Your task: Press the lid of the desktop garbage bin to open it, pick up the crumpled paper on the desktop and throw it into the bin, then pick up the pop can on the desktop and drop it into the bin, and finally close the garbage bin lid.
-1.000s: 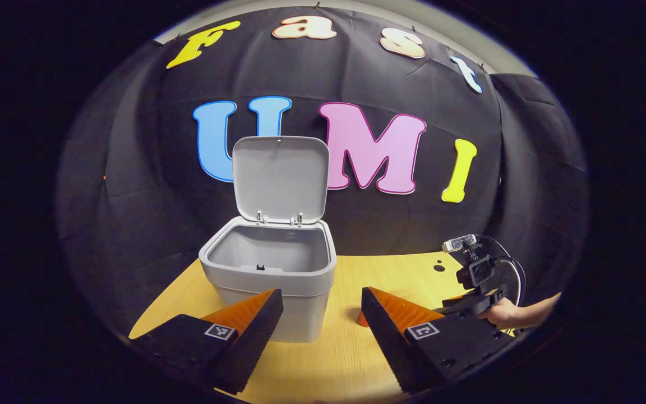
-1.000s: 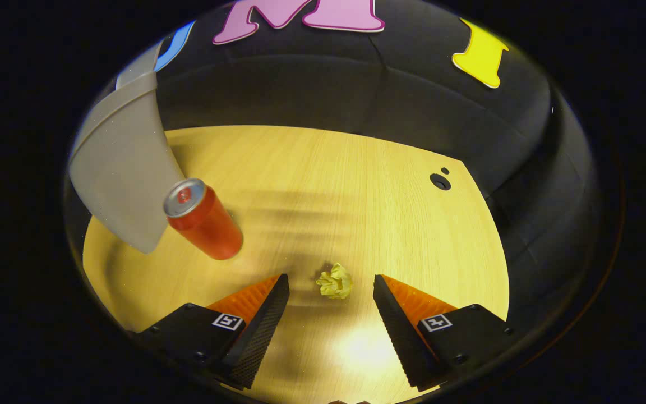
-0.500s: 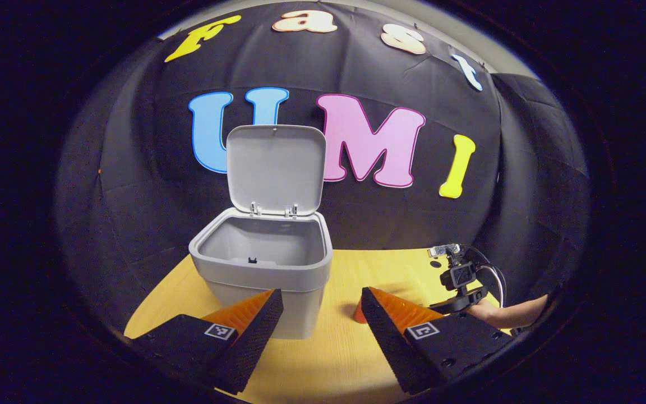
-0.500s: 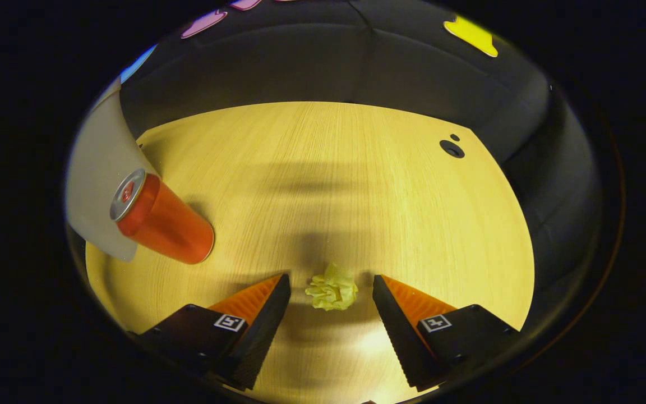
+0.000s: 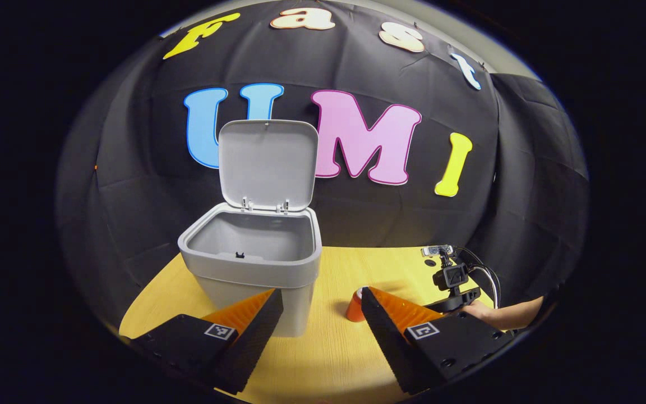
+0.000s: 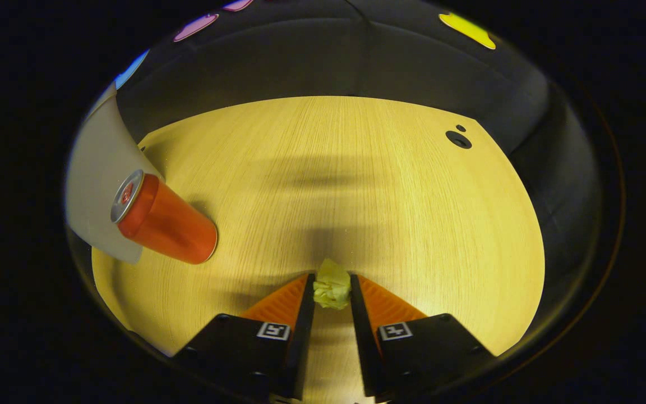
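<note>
The crumpled paper [image 6: 331, 290] is clamped by the right claw [image 6: 332, 292] on the counter [image 6: 390, 191]; the left claw [image 5: 322, 306] is held apart before the open garbage bin [image 5: 253, 264].

Light wood-grain worktop [image 6: 390, 191] w/ rounded front edge; black booth cloth behind it. Two dark round holes [image 6: 458, 138], one big, one small, sat near the far right corner.

On it: grey bin [image 5: 255, 269] stood upright at left, lid [image 5: 267, 165] up, approx. vertical. Orange pop can [image 6: 166, 220] stood upright just beside the bin's right side; whether they touched, can't tell. Yellowish crumpled paper [image 6: 332, 287] lay on the worktop toward the front, well apart from can & bin. Soft shadows fell across the middle of the wood.
</note>
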### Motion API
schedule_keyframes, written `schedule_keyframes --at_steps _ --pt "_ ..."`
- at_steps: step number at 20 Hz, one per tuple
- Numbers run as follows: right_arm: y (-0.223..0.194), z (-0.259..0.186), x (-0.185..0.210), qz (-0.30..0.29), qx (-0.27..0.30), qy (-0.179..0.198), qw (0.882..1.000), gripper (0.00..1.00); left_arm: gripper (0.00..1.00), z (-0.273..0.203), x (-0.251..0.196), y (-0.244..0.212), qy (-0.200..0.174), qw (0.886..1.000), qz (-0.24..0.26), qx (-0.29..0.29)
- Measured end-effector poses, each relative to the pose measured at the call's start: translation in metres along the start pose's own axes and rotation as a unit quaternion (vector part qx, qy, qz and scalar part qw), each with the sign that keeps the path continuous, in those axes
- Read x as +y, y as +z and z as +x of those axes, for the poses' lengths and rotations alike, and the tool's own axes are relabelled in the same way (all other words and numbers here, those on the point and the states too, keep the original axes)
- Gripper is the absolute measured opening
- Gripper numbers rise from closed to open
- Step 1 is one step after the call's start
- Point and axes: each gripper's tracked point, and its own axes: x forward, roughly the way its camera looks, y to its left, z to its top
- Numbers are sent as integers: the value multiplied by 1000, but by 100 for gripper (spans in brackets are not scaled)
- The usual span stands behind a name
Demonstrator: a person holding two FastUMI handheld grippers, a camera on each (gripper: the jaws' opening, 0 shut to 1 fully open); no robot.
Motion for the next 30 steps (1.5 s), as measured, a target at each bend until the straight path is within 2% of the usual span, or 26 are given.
schedule_keyframes --at_steps 1,4,9,13,15,19,25,30 --pt "0 -1 -1 -6 -1 1 1000 39 95 0 0 -1 1 1000 -1 1" --pt "13 -11 -1 -5 -28 0 1000 40 95 -2 3 2 2 1000 3 -1" --pt "67 -76 11 21 -112 27 993 39 95 -8 8 8 5 1000 12 -16" --pt "115 -135 45 -15 -182 61 981 39 95 -12 19 13 18 999 16 -25" --pt "139 -168 84 -28 -210 96 972 39 95 -17 26 19 25 999 11 -35" --pt "180 -214 177 -55 -237 201 949 39 95 -30 43 24 44 998 5 -42" --pt "202 -252 299 -143 -270 276 911 39 95 -64 72 28 77 995 7 -63" --pt "188 -255 377 -191 -260 308 895 39 95 -86 98 22 116 991 -6 -63"
